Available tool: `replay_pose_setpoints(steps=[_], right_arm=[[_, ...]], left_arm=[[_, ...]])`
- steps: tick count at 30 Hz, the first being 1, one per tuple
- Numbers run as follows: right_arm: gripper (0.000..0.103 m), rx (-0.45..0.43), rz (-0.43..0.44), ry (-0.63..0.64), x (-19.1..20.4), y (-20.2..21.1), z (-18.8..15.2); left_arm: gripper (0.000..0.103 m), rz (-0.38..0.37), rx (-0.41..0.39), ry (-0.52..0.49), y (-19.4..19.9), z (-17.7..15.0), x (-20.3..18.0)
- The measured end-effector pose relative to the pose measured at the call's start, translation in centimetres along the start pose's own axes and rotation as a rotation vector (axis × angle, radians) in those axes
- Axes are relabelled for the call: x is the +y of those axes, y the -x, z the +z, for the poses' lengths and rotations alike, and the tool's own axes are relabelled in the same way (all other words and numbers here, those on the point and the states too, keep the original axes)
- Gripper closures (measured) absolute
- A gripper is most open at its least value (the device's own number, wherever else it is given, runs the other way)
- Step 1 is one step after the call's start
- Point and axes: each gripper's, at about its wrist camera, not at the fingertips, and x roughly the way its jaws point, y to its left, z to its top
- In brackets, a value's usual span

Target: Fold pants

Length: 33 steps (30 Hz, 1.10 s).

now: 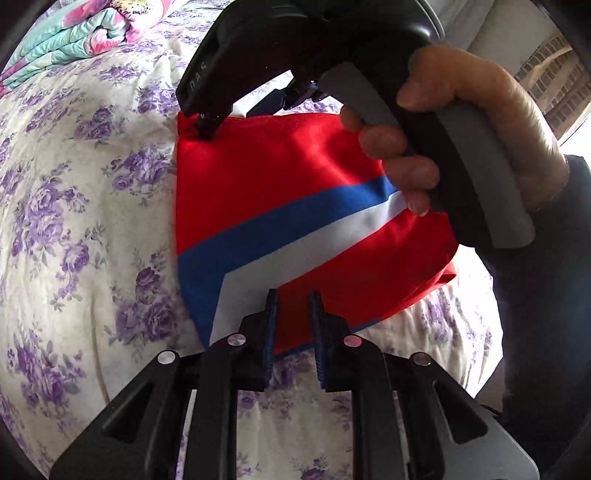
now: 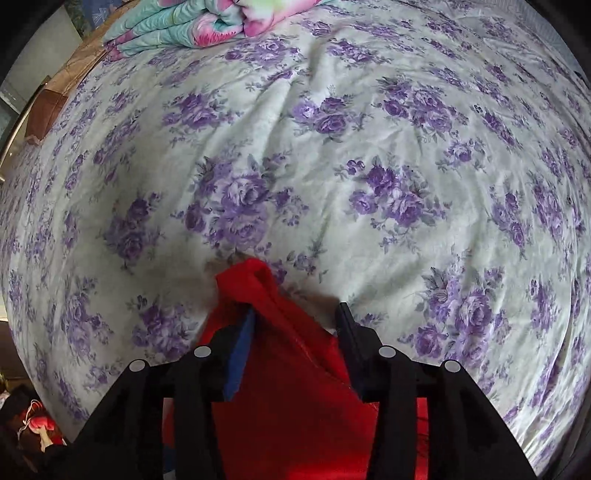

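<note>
The pants [image 1: 303,206], red with a blue and a white stripe, lie on the bed [image 1: 74,221] as a compact folded panel, so the fold looks well along; the step in hand seems to be carrying or laying down the far corner.

The right tool [image 2: 295,314] has a bunched red corner of the pants between its fingers. The fingers stand somewhat apart around the thick cloth, and I cannot tell for sure whether they pinch it, though from the left wrist view the corner appears held in the tool tip [image 1: 207,125]. The right hand [image 1: 461,140] wraps the handle, fingers curled on the trigger, with the tool angled down toward the far left corner of the panel.

The left tool [image 1: 293,314] hovers at the near edge of the pants, its 2 blue pads apart with nothing between them (the cloth lies beyond and beneath them).

The next move likely calls for the left tool to close on the near edge, then both to lay the layer flat with edges matched. A folded quilt [image 2: 192,26] lies well apart at the bed's far end.
</note>
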Motion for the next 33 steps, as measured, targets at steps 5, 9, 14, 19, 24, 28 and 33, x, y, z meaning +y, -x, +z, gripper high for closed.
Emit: replay_pose_setpoints(steps=[5,9,14,19,24,28,33], right_arm=[[0.039,-0.145,0.135,-0.092,-3.0,7.5,-3.3],[0.026,-0.272,0.19,-0.183,-6.5,13.1,-8.8],[0.026,-0.363,0.224,-0.222,-7.9,14.7,-17.1],[0.026,-0.373,0.232,-0.293,-8.5,13.2,-24.0],[0.026,-0.377,0.257,-0.371,-9.2,12.3,-27.6],[0.026,-0.369,0.254,-0.418,-9.9,11.2,-27.0],[0.024,-0.344,0.32,-0.469,-11.4,9.5,-24.9]], left_arm=[[0.063,-0.066,-0.06,0.072,3.5,-0.2,2.3],[0.044,-0.113,-0.096,0.173,5.3,0.3,5.4],[0.044,-0.218,-0.016,0.265,2.9,1.3,7.5],[0.044,-0.249,0.041,0.275,0.2,1.7,7.5],[0.032,-0.24,0.073,0.254,-2.4,3.5,6.6],[0.031,-0.153,0.058,0.191,-2.8,5.3,4.6],[0.04,-0.085,0.021,0.15,-2.3,5.5,3.6]])
